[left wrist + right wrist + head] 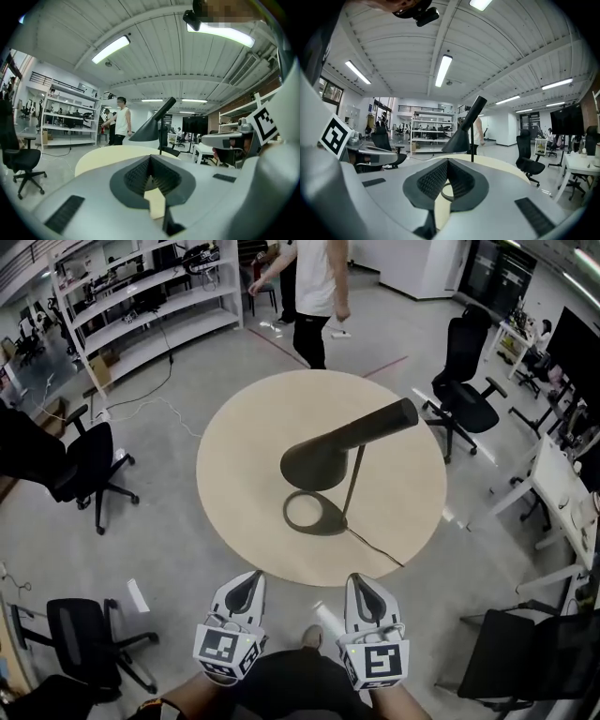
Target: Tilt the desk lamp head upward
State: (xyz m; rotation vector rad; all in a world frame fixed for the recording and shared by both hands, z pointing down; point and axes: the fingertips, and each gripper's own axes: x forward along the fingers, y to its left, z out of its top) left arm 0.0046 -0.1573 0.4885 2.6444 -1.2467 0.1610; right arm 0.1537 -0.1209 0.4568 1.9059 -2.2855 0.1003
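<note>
Standing at the frame's centre on the round table (pixel 244 446), the desk lamp (pixel 319 463) angles its head downward. Your left gripper (pixel 249 585) and right gripper (pixel 363 587) sit at the bottom edge, jaws together and empty, likely not yet reaching. Bare tabletop rings the lamp, leaving free approach.

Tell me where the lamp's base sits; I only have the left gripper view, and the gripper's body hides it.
Observer: The ring-shaped base sits on the near half of the round table, under the lamp head.
Operator: Report the cord's path.
Observer: The cord runs from the base to the table's near right edge.
Operator: Place both grippers for me.
Observer: The left gripper and right gripper both hover at the table's near edge, apart from the lamp.
</note>
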